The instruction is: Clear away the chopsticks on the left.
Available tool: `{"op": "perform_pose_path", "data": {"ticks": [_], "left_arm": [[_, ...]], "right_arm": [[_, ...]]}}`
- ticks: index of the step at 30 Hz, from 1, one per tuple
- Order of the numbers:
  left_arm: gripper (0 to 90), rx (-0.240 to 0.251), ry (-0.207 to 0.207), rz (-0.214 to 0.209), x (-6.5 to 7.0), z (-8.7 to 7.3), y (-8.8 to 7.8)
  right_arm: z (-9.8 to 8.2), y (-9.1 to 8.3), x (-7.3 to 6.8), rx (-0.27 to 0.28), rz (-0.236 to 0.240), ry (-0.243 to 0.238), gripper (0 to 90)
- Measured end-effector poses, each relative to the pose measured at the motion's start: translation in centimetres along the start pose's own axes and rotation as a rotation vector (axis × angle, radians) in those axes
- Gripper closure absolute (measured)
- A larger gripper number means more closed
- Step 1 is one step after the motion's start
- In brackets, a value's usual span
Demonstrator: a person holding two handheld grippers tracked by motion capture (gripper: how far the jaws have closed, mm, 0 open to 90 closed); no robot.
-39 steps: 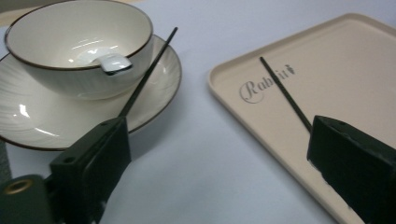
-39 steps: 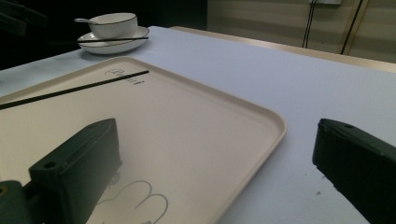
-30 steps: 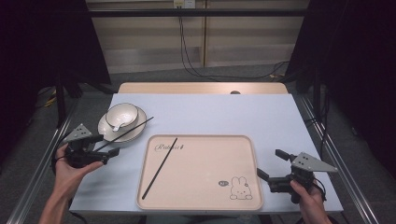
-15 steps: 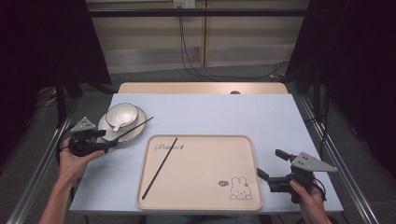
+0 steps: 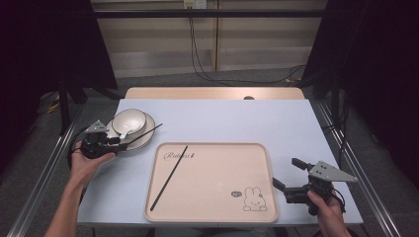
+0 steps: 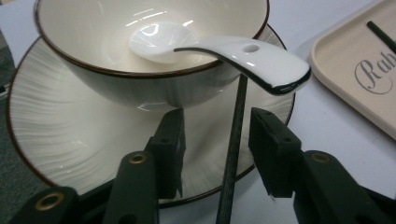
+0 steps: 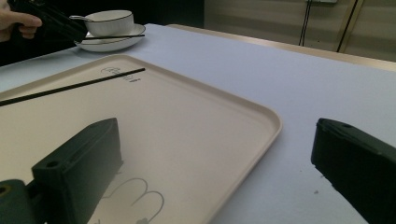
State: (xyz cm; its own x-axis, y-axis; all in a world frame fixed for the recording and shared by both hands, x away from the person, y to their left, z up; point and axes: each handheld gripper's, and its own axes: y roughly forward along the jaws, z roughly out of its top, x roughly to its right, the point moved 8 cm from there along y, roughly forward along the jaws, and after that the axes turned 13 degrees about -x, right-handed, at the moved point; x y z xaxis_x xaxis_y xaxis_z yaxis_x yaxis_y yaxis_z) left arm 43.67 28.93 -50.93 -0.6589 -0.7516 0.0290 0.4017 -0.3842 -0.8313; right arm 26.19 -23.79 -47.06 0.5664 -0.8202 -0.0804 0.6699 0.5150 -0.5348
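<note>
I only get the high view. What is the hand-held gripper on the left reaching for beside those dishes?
Observer: The left gripper view shows a black chopstick between the jaws of the left hand-held gripper. The jaws have just been closing, and neither pad touches it yet.
Operator: Anything in its way?
Observer: A white spoon lies in the bowl. Its handle, which has a small hole, juts over the rim just above the chopstick.

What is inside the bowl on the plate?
A white ceramic spoon lies in the bowl, its handle sticking out over the rim. The bowl otherwise looks empty; the spoon's scoop covers part of the bottom.
</note>
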Motion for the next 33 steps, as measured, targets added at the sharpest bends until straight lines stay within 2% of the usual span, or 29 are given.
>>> {"op": "perform_pose_path", "data": {"ticks": [3, 5, 7, 9, 10, 16, 18, 19, 20, 23, 33], "left_arm": [[58.6, -0.012, 0.011, -0.008, 0.0, 0.0, 0.1], [64.4, -0.021, 0.009, -0.006, 0.0, 0.0, 0.1], [65.5, -0.019, 0.020, -0.013, 0.0, 0.0, 0.3], [69.0, -0.025, 0.008, -0.027, 0.2, 0.1, 0.5], [71.5, -0.041, 0.018, -0.034, 0.3, 0.1, 0.5], [79.3, -0.059, 0.038, -0.050, 0.4, 0.2, 0.6], [80.1, -0.060, 0.030, -0.061, 0.4, 0.3, 0.6], [81.6, -0.056, 0.031, -0.091, 0.6, 0.3, 0.6], [83.3, -0.063, 0.024, -0.093, 0.8, 0.3, 0.6], [86.0, -0.060, 0.040, -0.101, 1.0, 0.5, 0.5], [86.2, -0.046, 0.014, -0.111, 1.3, 0.4, -0.1]], "right_arm": [[0.0, 0.0, 0.1, -0.003, -0.002, -0.004, 1.3], [0.0, 0.0, 0.0, -0.003, 0.004, -0.003, 1.4], [0.0, 0.0, 0.0, -0.004, 0.005, -0.003, 1.4], [0.0, 0.0, 0.0, -0.003, 0.004, -0.004, 1.4], [0.0, 0.0, 0.0, -0.004, 0.005, -0.002, 1.3], [0.0, 0.0, 0.0, -0.004, 0.004, -0.003, 1.3], [-0.1, 0.0, 0.1, -0.004, -0.002, -0.006, 1.4], [-0.1, 0.0, 0.1, -0.005, -0.002, -0.005, 1.4], [-0.1, 0.1, 0.1, -0.005, -0.005, -0.005, 1.3], [-0.1, 0.0, 0.2, -0.003, -0.007, -0.003, 1.4], [0.0, 0.0, 0.1, -0.002, -0.003, -0.001, 1.4]]}}
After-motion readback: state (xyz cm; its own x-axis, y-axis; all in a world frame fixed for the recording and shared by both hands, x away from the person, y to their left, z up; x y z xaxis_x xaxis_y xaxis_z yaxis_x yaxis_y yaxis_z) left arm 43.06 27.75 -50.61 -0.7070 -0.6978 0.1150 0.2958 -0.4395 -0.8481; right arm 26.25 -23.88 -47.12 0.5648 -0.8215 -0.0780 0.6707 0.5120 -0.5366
